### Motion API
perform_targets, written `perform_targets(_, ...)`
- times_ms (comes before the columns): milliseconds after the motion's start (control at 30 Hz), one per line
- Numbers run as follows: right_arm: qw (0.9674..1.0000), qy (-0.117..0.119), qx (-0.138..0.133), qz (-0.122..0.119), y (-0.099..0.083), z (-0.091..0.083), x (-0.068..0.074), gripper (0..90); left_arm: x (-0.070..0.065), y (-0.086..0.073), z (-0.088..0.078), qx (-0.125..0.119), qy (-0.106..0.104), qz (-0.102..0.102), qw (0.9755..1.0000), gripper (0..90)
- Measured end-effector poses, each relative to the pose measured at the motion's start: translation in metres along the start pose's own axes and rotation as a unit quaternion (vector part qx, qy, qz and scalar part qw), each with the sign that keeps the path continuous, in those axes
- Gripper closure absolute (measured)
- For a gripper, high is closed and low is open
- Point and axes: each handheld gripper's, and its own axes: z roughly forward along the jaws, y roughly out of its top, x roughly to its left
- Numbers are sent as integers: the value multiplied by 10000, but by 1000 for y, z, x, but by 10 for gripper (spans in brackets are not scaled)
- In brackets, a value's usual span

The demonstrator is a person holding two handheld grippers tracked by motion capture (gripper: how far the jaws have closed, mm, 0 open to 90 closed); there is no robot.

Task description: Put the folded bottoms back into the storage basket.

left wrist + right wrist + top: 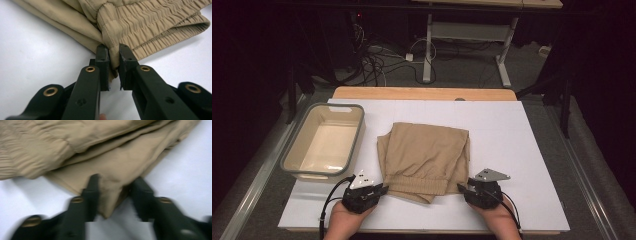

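Observation:
Tan trousers lie folded in the middle of the white board, their elastic waistband toward the near edge. My left gripper sits at the garment's near left corner. In the left gripper view its jaws are shut on a pinch of the waistband, with the left gripper low over the board. My right gripper is at the near right corner. The right gripper view is blurred. There a folded corner of the trousers fills the gap of the right gripper and meets both jaws.
A grey-rimmed cream bin stands empty at the board's left. The white board has bare room to the right of the trousers and behind them. Beyond the table's wooden far edge are cables and desk legs on the floor.

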Motion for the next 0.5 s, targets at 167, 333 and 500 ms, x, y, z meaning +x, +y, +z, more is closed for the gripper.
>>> perform_targets(167, 9997, 141, -43, -210, -1, -1, 6, 858, 1, 1, -1, -16, -19, 57, 10000, 787)
perform_targets(333, 9976, 375, -81, -583, -8, -8, 26, 862, 13, -2, -14, -44, 197, 159, 9997, 787)
perform_targets(500, 9930, 650, -74, -984, -12, -17, 58, 809, 23, -7, -16, 8, 245, 163, 9996, 787)
